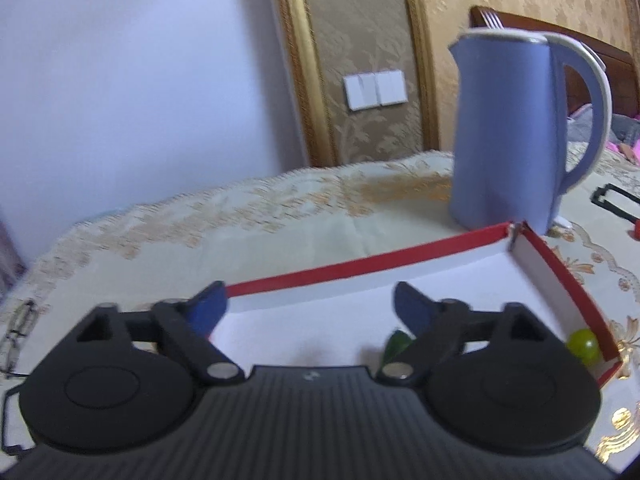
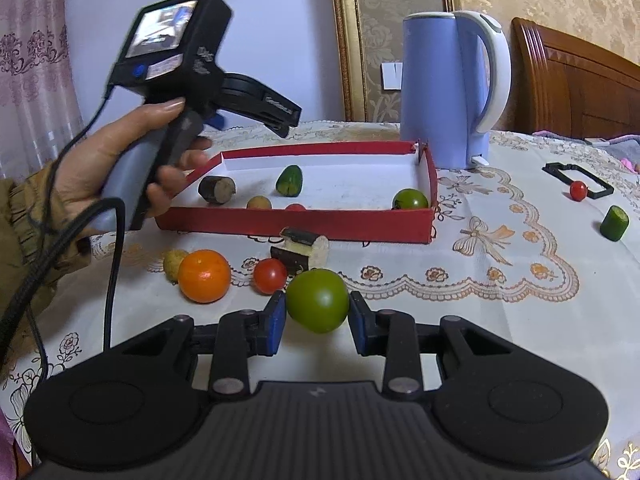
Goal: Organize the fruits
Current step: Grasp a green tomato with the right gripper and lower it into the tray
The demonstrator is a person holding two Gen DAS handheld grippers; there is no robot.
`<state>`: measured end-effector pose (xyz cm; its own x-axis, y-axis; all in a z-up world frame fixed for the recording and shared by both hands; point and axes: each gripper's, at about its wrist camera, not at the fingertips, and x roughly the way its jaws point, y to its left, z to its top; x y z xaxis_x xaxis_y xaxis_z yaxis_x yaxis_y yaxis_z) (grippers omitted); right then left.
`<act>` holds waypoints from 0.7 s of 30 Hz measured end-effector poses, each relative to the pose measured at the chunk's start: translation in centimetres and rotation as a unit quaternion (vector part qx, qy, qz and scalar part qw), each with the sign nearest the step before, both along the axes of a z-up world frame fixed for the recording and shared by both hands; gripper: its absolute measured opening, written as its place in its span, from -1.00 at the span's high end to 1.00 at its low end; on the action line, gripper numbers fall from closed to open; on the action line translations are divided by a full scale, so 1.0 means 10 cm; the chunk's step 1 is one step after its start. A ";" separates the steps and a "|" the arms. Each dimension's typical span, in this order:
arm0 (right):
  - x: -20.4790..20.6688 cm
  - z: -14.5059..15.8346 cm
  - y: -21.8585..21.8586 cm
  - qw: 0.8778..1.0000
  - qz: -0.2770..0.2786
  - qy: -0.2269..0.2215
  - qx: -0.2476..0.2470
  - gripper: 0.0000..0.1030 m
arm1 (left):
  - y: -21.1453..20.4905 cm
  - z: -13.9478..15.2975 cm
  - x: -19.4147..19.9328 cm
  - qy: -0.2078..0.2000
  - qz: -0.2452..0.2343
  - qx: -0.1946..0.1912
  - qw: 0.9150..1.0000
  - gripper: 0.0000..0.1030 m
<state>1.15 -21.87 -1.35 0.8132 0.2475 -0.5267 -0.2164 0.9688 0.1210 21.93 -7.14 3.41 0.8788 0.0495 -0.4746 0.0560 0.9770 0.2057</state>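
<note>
Right wrist view shows my right gripper (image 2: 317, 320) closed on a green tomato (image 2: 317, 300), both blue pads touching its sides, on the near side of the red tray (image 2: 296, 222). Between that fruit and the tray wall stand a small red tomato (image 2: 270, 275), an orange (image 2: 204, 276), a yellowish fruit (image 2: 173, 263) half hidden behind it, and a dark cut piece (image 2: 299, 249). Inside the tray lie a cucumber piece (image 2: 289, 180), another green tomato (image 2: 410, 200) in its right corner, a dark stub (image 2: 216, 189) and two small fruits. A blue kettle (image 2: 448, 88) stands just behind the tray. My left gripper (image 1: 310, 308) hangs over the tray's white floor, fingers spread wide with nothing between them.
</note>
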 end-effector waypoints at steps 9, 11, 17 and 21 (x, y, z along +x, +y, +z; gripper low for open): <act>0.19 0.18 -0.03 0.999 -0.007 -0.029 -0.016 0.37 | 0.39 0.10 -0.58 -0.025 0.035 0.014 0.999 -1.00; 0.27 0.22 -0.03 0.999 -0.010 -0.035 -0.023 0.37 | 0.53 0.09 -0.72 -0.018 0.036 -0.006 0.999 -1.00; 0.50 0.31 -0.03 0.998 -0.012 -0.047 -0.031 0.37 | 0.82 0.00 -1.15 -0.022 0.072 -0.013 0.997 -1.00; 0.71 0.35 -0.02 0.998 -0.016 -0.054 -0.033 0.37 | 1.05 -0.08 -1.32 0.001 0.084 -0.050 0.995 -1.00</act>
